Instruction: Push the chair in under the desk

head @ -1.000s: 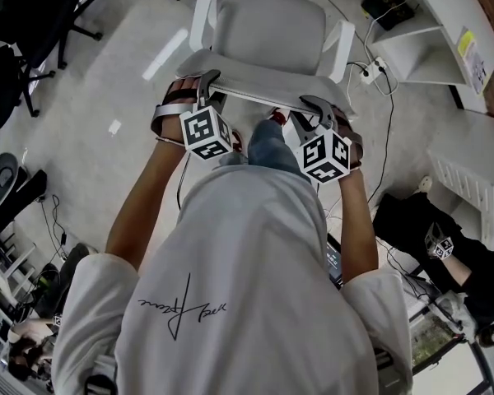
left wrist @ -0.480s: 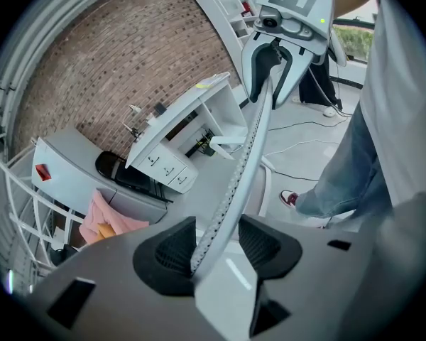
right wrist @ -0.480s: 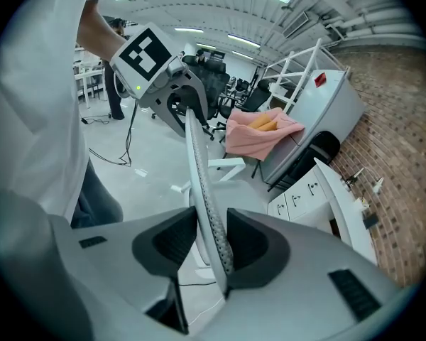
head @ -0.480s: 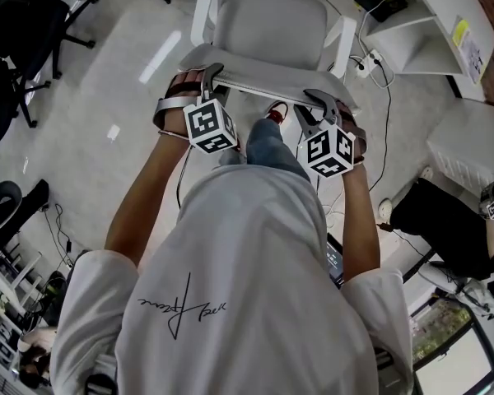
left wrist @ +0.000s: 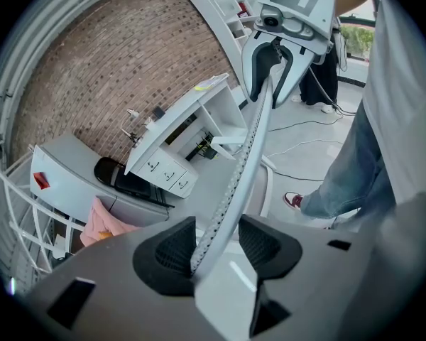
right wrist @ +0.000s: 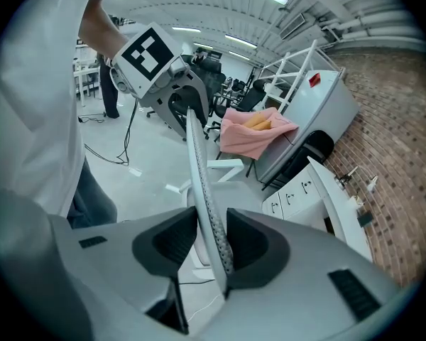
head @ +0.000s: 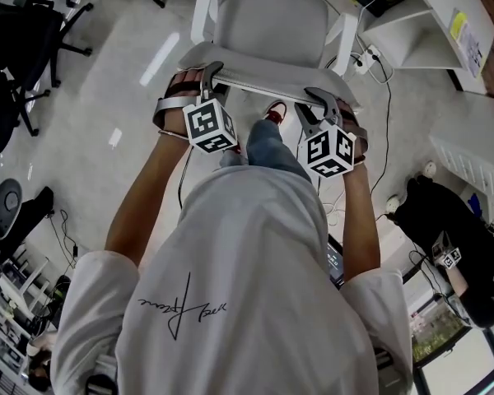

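Chair out on the grey floor, apart from the white table at upper right.
You stand just behind it, both arms reaching forward and down. Your left gripper and right gripper hook over the backrest's top edge, one near each end, fingers closed on its rim.
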### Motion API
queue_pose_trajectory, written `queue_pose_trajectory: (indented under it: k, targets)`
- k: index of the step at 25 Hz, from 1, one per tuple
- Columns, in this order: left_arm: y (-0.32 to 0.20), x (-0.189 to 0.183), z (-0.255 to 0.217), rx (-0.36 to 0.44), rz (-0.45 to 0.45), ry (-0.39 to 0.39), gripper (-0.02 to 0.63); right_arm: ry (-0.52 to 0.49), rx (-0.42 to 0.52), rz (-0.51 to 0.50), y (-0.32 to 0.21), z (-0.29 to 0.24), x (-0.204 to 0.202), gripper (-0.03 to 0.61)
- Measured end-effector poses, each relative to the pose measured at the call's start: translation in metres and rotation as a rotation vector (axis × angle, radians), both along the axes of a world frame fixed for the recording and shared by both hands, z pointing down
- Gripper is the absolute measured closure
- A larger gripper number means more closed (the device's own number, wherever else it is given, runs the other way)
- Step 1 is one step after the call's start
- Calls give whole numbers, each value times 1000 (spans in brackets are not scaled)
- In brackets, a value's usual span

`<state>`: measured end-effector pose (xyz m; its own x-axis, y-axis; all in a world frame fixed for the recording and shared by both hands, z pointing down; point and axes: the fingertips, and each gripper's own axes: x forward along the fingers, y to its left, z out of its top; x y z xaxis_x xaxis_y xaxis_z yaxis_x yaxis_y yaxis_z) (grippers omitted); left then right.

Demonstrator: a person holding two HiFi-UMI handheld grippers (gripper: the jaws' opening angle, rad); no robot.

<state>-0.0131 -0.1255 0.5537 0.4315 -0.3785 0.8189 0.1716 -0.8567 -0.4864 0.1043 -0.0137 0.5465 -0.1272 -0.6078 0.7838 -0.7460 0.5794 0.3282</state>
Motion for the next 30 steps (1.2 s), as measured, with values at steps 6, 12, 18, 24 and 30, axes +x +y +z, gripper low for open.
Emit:
queue_pose_trajectory:
  k: [6, 12, 18, 24, 30]
  targets:
    - [-8, 18, 1, 4, 16, -3, 425, 4, 5, 18, -6, 1, 16, 430]
    - [-17, 40, 2, 4, 32, -15, 425, 12, 16, 45, -11, 1, 35, 429]
    - [-27, 63, 4, -5, 47, -27, 425, 17, 21, 61, -18, 3, 56, 430]
    - [-35, 79, 5, -8, 57, -43, 428, 27, 33, 73, -24, 4, 70, 430]
    - [-36, 95, 7, -2, 73, -60, 431, 32, 31, 90, -24, 6, 83, 430]
